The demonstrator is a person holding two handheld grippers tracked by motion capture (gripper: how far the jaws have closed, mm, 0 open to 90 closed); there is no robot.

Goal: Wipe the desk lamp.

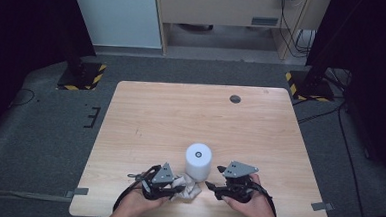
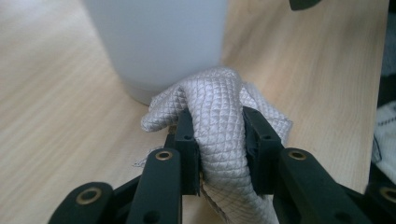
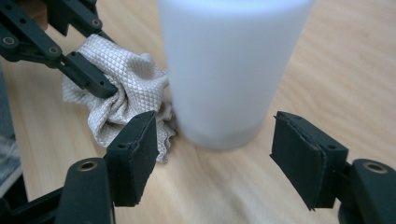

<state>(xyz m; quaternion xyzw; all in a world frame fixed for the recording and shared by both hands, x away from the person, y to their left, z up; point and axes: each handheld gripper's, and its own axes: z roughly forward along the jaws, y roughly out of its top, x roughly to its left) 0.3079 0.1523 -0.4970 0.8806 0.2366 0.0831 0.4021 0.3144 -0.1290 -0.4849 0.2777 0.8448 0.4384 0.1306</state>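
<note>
The left hand-held gripper [image 2: 219,140] has the crumpled grey quilted cloth [image 2: 219,116] pinched at the desk's [image 1: 181,108] 6 o'clock edge. The right hand-held gripper [image 3: 215,158], jaws wide, faces the white plastic cylinder [image 3: 229,70]. Likely next: clamp the cylinder, then wipe it.

Even, soft overhead light on the table [image 1: 156,111] (dark surroundings), faint shadows; close views blur the white cylinder [image 2: 159,42].

Bare wooden table [image 1: 180,113], perhaps one grommet [image 1: 235,98].
</note>
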